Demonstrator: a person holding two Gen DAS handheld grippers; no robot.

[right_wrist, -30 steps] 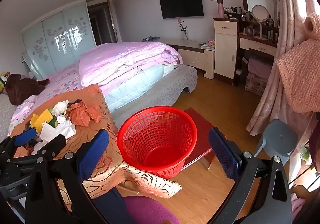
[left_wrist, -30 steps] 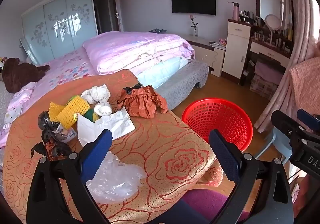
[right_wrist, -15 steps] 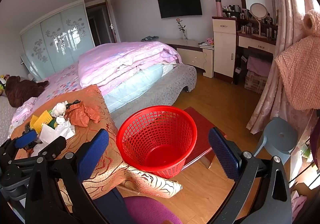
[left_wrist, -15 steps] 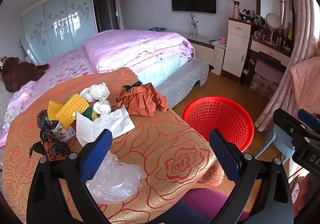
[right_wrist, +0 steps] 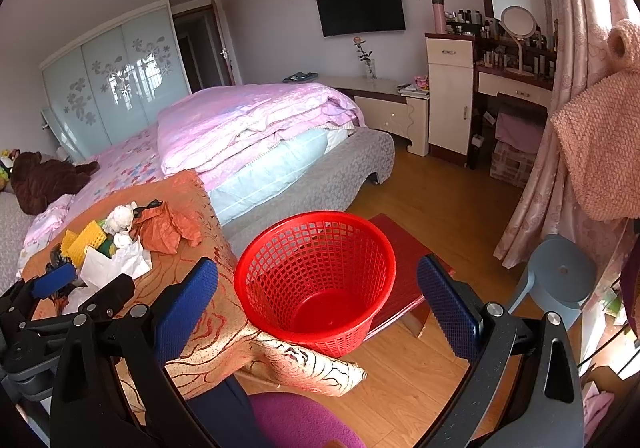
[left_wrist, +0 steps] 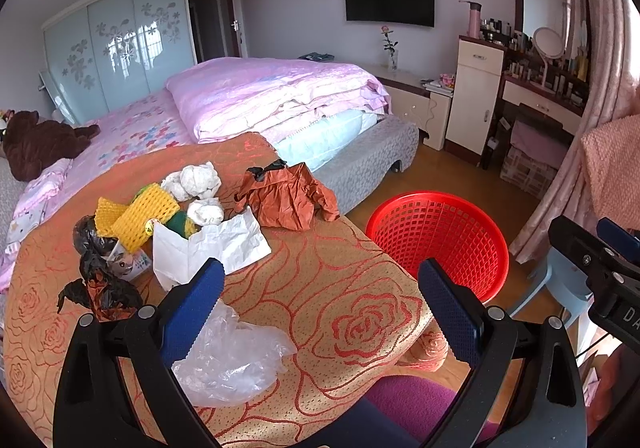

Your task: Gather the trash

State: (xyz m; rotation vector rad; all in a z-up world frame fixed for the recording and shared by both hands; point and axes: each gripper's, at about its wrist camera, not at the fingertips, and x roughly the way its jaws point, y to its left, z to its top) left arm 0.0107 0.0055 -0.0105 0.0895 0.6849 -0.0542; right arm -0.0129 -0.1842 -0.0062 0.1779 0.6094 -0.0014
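Hovering left tongs (left_wrist: 320,298) spread wide, right tongs (right_wrist: 320,298) likewise

right claw (right_wrist: 318,312) gapes wide above red basket (right_wrist: 316,280).

The left gripper (left_wrist: 318,304) is held level, pointing forward, its jaws spread wide apart with nothing between them. Its two fingers (left_wrist: 192,306) carry blue ribbed pads on black frames, and both pads face each other across a broad gap. The right gripper (right_wrist: 318,306) is posed the same way, jaws wide apart and empty, blue pads (right_wrist: 450,312) on black arms. It sits to the right of the left one and close beside it: in the left wrist view its black body shows at the right edge, and in the right wrist view the left gripper's frame and one blue pad show at the lower left.
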